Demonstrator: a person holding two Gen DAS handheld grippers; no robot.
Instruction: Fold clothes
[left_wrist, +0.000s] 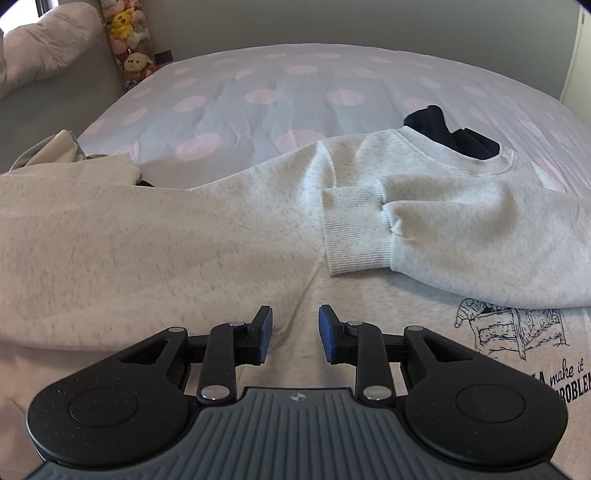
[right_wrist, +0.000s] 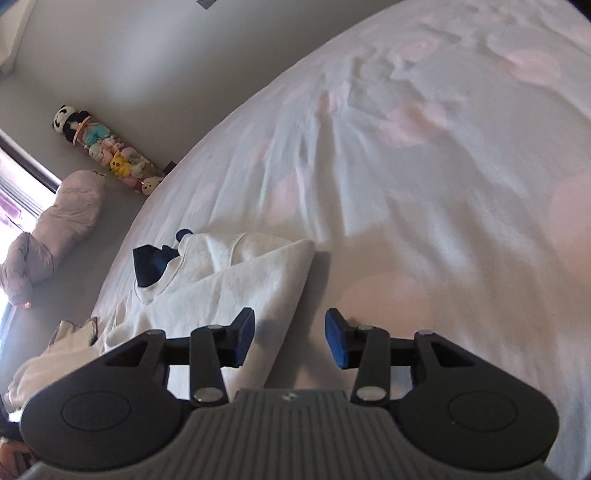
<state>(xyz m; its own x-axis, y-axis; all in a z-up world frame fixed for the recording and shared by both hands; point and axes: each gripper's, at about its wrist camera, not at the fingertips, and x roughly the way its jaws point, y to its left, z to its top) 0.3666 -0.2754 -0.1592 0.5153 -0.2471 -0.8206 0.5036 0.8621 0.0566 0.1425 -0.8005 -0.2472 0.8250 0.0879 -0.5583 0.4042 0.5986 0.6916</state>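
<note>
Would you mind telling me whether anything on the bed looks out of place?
A dark navy garment pokes out of the neckline of the grey sweatshirt, which has one sleeve already folded across its chest; it seems tucked under or inside. Otherwise nothing stands out.

Pink-dotted bedsheet (left_wrist: 288, 96), grey wall (right_wrist: 129, 62), plush toys (right_wrist: 110, 155) in corner, bright window (right_wrist: 14, 184)

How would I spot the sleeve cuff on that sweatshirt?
Find the polka-dot bed sheet, then the pale grey sweatshirt spread on it. One sleeve is folded across its chest; the cuff is that sleeve's end, the only ribbed band lying mid-garment, unlike the curved collar.
</note>
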